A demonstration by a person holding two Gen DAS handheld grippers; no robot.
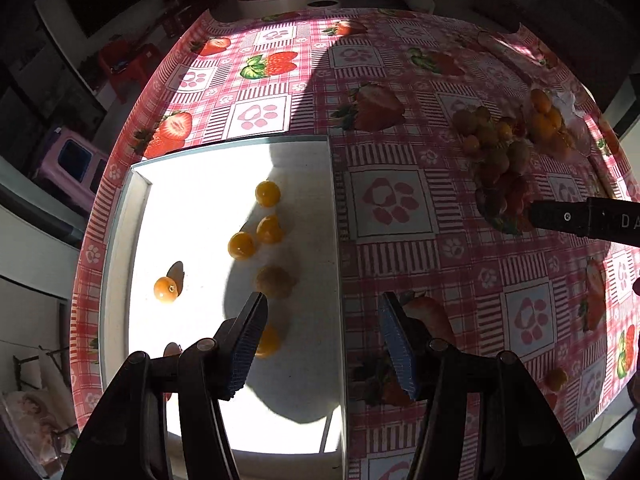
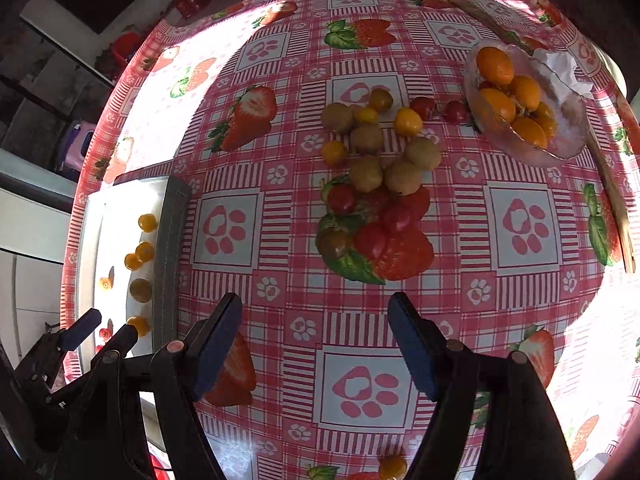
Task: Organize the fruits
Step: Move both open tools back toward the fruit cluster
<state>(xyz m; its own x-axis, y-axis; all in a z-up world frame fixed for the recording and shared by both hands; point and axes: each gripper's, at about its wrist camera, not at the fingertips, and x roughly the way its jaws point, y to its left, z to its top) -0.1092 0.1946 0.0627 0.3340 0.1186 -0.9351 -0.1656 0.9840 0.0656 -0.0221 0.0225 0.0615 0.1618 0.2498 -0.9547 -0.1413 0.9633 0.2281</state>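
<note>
Six yellow cherry tomatoes point(image 1: 267, 193) sit in white tray point(image 1: 120, 216) at tablecloth's point(image 2: 516, 292) left edge; left gripper point(image 1: 322, 344) and right gripper point(image 2: 316, 346) both spread, empty; mixed fruit pile point(image 2: 380, 160) mid-table beside glass bowl point(image 2: 568, 140).

Orange fruit point(image 1: 267, 342) half behind left gripper point(image 1: 322, 344) finger, perhaps unheld.

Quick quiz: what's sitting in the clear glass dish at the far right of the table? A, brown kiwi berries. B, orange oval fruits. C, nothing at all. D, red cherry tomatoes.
B: the glass dish holds several orange oval fruits, while the red and brown fruits lie loose on the tablecloth beside it.
</note>
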